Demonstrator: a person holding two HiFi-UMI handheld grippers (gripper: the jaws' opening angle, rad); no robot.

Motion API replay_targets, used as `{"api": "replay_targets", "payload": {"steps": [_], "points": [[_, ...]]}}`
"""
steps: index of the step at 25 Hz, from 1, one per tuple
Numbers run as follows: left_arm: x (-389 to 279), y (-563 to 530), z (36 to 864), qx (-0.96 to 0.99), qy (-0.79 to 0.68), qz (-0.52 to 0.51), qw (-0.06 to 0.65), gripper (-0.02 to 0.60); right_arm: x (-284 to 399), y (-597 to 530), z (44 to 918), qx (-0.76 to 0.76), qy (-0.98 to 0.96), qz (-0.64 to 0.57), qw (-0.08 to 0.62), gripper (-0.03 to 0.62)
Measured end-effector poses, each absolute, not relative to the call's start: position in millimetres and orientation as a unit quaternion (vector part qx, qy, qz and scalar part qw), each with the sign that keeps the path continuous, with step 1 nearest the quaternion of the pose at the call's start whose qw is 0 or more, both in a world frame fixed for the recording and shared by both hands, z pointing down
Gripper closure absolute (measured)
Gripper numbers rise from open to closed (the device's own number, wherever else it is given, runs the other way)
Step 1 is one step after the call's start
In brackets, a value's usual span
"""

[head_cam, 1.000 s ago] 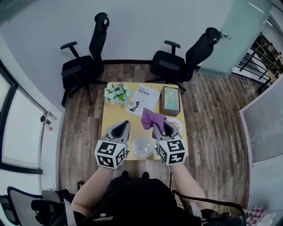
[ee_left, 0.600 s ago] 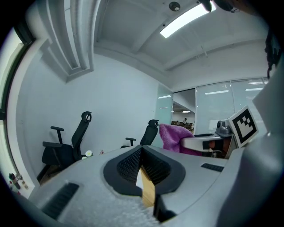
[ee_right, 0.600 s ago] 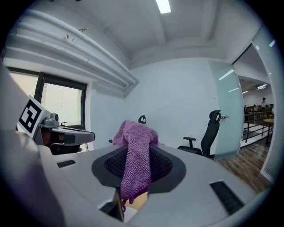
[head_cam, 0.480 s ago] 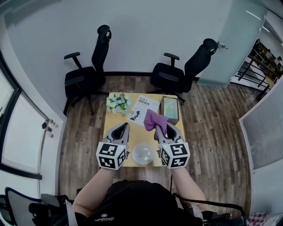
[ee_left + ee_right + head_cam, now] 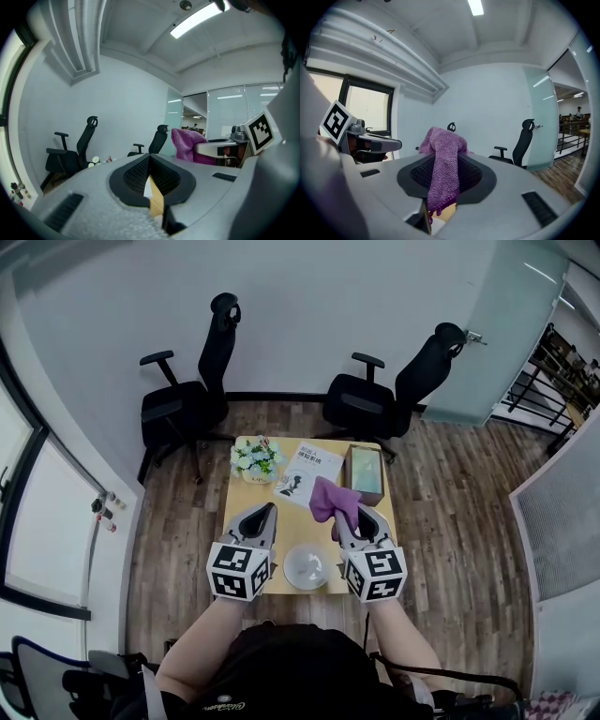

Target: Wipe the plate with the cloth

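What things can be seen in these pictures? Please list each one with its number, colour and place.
table: one, yellow wood, in front of the person
plate: one, white, near edge of the table, between the two grippers
cloth: one, purple, hanging from the right gripper above the table
flowers: one bunch, white and green, far left corner of the table
booklet: one, white, far middle of the table
box: one, greenish, far right of the table, beside the booklet
chairs: two, black, on the floor behind the table
left gripper: one, grey and black, jaws shut, empty, left of the plate
right gripper: one, grey and black, jaws shut on the cloth, right of the plate
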State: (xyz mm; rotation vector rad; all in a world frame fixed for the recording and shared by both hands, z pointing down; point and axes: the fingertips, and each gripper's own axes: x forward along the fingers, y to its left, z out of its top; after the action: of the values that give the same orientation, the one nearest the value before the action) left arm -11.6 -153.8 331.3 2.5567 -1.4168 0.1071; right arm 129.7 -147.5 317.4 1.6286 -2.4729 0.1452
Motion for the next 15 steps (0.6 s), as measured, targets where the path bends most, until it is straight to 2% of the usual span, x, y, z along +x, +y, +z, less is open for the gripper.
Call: {"api": "replay_targets", "payload": {"steps": [10,15], "points": [[-11.4,-150.8,340.6,0.872,-0.475,0.053,0.105,0.588,125.9,-144.9,319.8,0.546,-0.830,0.046,0.100,0.499],[-11.8,-151.9,338.5,0.871,-0.472,0.043,0.125,0.588,124.0,-147.4,318.7,0.546,-0.830,0.047,0.103,0.499]]}}
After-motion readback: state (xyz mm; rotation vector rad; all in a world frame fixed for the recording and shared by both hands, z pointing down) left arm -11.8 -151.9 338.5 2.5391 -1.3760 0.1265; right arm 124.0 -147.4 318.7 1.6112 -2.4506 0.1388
